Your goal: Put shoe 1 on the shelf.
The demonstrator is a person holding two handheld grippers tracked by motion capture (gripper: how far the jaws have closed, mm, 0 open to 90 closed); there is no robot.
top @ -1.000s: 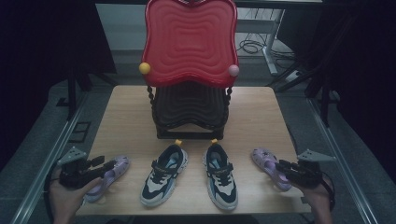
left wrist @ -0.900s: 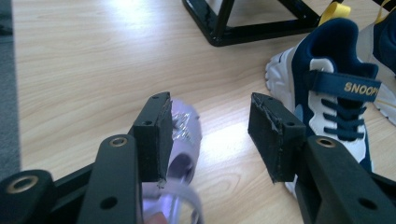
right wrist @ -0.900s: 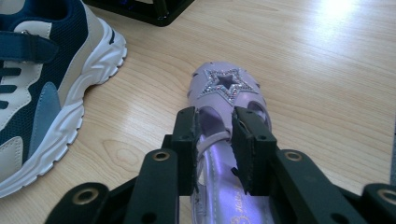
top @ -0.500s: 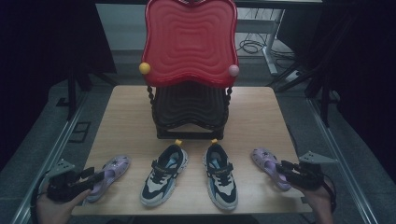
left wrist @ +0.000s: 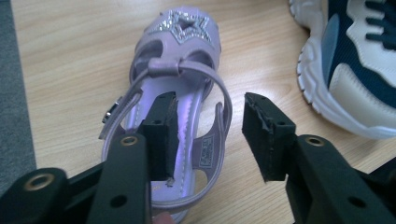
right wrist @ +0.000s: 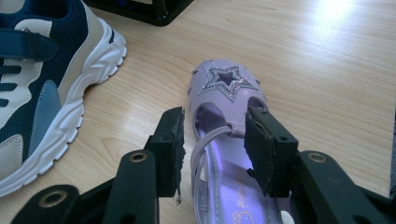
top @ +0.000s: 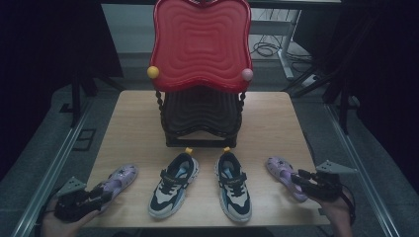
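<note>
Two lilac star sandals lie at the near corners of the wooden table [top: 133, 123]. The left sandal [top: 120, 178] [left wrist: 187, 32] has my left gripper [top: 101, 197] [left wrist: 208, 116] at its heel. One jaw sits over the insole and the other outside the side wall; they have just been closing and no pad presses. My right gripper [top: 298, 178] [right wrist: 215, 135] straddles the heel end of the right sandal [top: 280, 169] [right wrist: 224, 79]. Its jaws have just been opening, with the ankle strap loose between them.
A pair of navy, white and beige sneakers [top: 174, 185] [top: 233, 186] stands between the sandals. Behind them a black ribbed stand [top: 201, 116] carries a red wavy panel [top: 200, 44] with a yellow ball [top: 153, 72] and a pink ball [top: 247, 74].
My left hand has dropped and drawn back toward the near left corner, bringing its gripper low at the left sandal's heel. The right hand has stayed put.
</note>
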